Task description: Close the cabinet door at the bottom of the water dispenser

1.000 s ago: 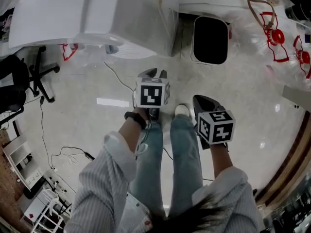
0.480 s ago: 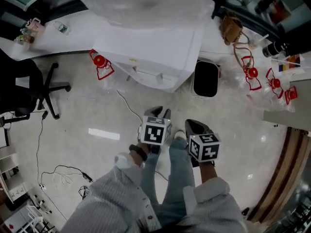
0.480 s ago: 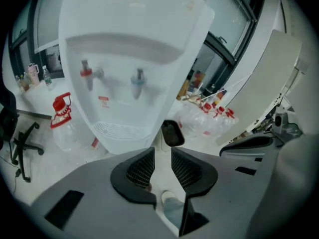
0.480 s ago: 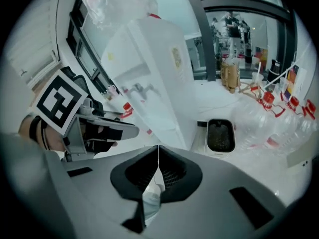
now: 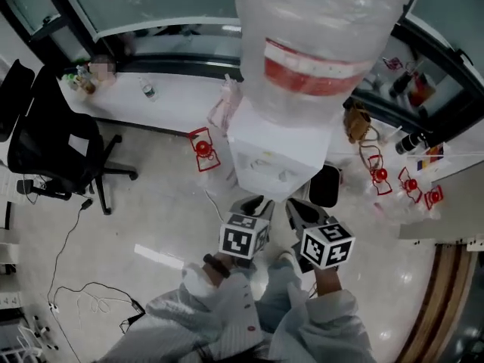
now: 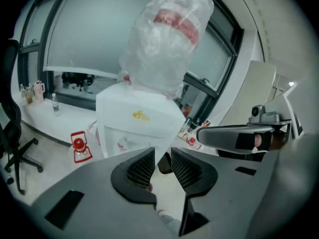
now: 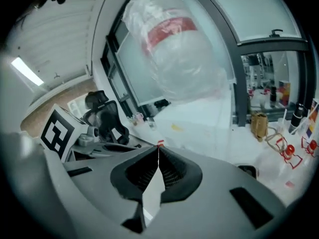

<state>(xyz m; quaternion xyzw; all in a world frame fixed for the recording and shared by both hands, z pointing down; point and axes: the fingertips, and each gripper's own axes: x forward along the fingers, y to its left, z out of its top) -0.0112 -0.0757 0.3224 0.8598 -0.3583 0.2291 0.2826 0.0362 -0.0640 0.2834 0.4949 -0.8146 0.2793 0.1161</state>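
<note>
- Both grippers have come up since a second ago, and your view has lifted with them. Then you looked down at floor and legs; now the dispenser (image 5: 276, 157) and its wrapped bottle (image 5: 318, 44) stand straight ahead of the jaws.
- Your left gripper (image 5: 253, 203) has its jaws a little apart with nothing between them. Your right gripper (image 5: 302, 212) has its jaws together at the tips, empty.
- The door is at the dispenser's foot, ahead of both jaws and well below them. No view shows it now, since the left jaws cover that part, so whether it is shut or ajar cannot be told.
- Look down and check the seam before you count the step as done.
- If the door is ajar, lower the right gripper and keep its jaws together. Set their flat side on the door's free edge, away from the hinge, and press steadily until the door sits flush.
- Push low and gently. With a full bottle on top, a shove higher up would likely rock the dispenser.
- Keep the jaws clear of the bin (image 5: 327, 186), just to their right.
</note>
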